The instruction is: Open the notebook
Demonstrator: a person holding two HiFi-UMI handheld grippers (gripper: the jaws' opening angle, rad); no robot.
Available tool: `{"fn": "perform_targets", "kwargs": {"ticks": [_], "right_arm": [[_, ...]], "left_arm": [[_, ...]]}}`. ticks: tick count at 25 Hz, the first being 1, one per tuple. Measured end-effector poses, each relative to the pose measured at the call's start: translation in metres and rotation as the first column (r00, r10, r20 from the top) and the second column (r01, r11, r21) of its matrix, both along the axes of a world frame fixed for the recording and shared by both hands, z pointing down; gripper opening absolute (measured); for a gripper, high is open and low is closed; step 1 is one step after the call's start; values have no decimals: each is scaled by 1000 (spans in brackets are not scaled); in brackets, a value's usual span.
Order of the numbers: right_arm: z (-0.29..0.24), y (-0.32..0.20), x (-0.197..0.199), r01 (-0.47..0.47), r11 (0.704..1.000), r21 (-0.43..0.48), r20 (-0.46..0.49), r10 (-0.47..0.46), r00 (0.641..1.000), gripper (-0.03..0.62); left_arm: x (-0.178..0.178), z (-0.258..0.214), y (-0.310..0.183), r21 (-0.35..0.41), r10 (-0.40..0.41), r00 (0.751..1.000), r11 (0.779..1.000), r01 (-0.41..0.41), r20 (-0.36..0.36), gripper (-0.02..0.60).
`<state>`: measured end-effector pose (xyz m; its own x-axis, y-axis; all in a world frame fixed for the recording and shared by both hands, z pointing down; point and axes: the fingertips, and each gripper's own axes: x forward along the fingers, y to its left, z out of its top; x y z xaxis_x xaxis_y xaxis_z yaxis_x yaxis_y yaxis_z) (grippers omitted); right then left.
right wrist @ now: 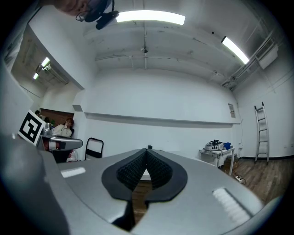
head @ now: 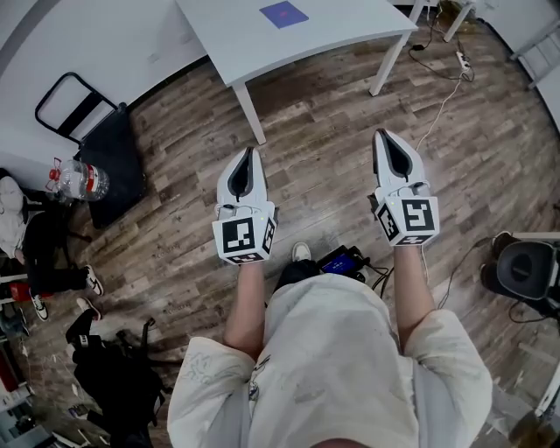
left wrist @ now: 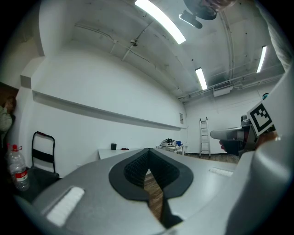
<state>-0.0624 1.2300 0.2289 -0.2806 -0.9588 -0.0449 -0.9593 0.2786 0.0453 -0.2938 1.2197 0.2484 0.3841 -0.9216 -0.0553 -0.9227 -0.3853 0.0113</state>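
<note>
Midair, left claw [head: 250, 151], right claw [head: 380, 134] closed

Bright ceiling tubes [right wrist: 149, 17] light everything evenly; fisheye edges darken, seemingly slightly soft.

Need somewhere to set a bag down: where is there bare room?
The white table is bare all round the purple notebook. The wood floor just before the table is free. Crowded: bags and water bottle at left, cables at right.
</note>
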Motion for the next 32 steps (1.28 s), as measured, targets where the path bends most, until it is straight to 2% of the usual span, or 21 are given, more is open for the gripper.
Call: {"fn": "perform_targets", "kwargs": {"ticks": [3, 6, 14, 25, 29, 32], "right_arm": [[0, -17, -25, -11, 1000, 13, -2, 11, 1000, 5], [1, -56, -41, -20, 1000, 13, -4, 20, 1000, 5], [20, -149, -16, -28, 1000, 6, 1, 28, 1000, 5], [30, -373, 102, -19, 1000, -4, -2, 19, 1000, 5], [29, -445, 160, -16, 1000, -8, 7, 16, 1000, 5], [26, -512, 241, -19, 1000, -14, 30, 20, 999, 5]], "left_arm": [[-26, 3, -20, 9, 6, 1000, 1000, -6, 1, 17], [-44, 3, -62, 9, 9, 1000, 1000, -9, 3, 17], [-17, 16, -160, 12, 24, 1000, 1000, -24, 14, 17], [98, 22, -384, 21, 11, 1000, 1000, -12, 15, 17], [160, 18, -457, 18, 15, 1000, 1000, -15, 21, 18], [242, 11, -524, 16, 23, 999, 1000, -23, 34, 17]]}}
